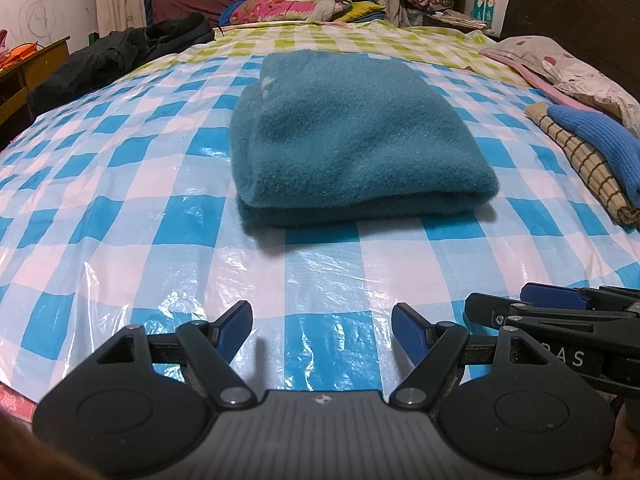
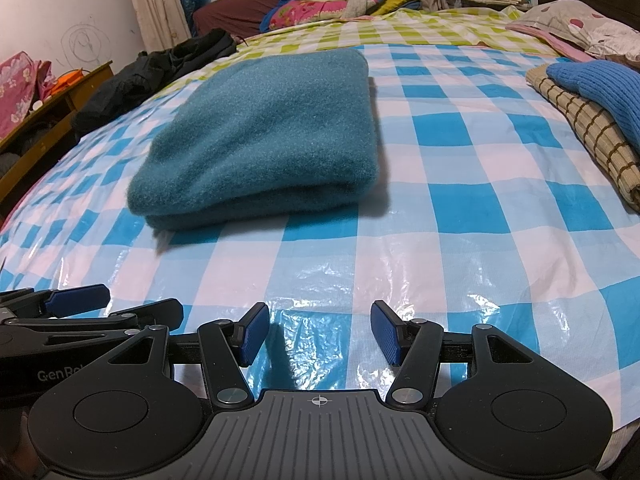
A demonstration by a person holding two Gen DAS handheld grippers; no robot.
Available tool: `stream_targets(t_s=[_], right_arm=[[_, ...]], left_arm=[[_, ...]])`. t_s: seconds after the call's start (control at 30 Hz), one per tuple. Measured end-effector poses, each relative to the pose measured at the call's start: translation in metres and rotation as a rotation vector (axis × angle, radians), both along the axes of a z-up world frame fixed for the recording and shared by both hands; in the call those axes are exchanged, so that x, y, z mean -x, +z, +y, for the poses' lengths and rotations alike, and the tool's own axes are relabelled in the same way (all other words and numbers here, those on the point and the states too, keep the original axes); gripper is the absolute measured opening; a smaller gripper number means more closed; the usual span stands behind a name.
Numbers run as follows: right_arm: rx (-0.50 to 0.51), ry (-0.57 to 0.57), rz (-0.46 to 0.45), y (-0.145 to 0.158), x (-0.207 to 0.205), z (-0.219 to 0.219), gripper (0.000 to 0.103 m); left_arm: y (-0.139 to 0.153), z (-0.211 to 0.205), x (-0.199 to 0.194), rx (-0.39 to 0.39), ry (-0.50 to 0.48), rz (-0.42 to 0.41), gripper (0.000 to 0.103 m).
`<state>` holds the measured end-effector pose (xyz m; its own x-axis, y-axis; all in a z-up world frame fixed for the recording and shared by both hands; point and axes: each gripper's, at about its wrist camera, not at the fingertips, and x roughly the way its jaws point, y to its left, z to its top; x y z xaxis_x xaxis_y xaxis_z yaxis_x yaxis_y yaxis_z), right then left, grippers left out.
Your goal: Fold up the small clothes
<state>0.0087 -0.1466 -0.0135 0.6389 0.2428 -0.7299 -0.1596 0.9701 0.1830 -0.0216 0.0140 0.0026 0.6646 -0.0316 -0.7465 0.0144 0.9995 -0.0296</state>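
Observation:
A teal fleece garment (image 1: 344, 136) lies folded into a thick rectangle on the blue-and-white checked plastic sheet (image 1: 160, 216) that covers the bed; it also shows in the right wrist view (image 2: 264, 136). My left gripper (image 1: 322, 330) is open and empty, low over the sheet, well short of the garment's near edge. My right gripper (image 2: 318, 330) is open and empty, close beside the left one. Each gripper shows at the edge of the other's view: the right one (image 1: 560, 312) and the left one (image 2: 72, 308).
A folded blue knit (image 1: 600, 144) lies on a tan checked cloth (image 1: 580, 168) at the right edge of the bed. Black clothes (image 1: 116, 60) lie at the far left. Pillows and bedding (image 1: 296, 6) are piled at the far end. A wooden desk (image 1: 28, 64) stands left.

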Motion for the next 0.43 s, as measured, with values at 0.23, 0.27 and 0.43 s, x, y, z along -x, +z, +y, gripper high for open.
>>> stream_targets(t_s=[0.23,0.27,0.43], right_arm=[[0.001,0.001,0.000,0.0000,-0.0003,-0.0004,0.058],[0.001,0.001,0.000,0.0000,-0.0003,-0.0002,0.058],[0.001,0.000,0.000,0.0000,-0.0005,-0.0006,0.059]], left_arm=[[-0.0006,0.0004,-0.0006,-0.002,0.001,0.001,0.082],[-0.0006,0.0005,-0.0007,-0.001,0.001,0.002,0.082],[-0.0013,0.0015,-0.0021,0.002,0.004,0.011,0.082]])
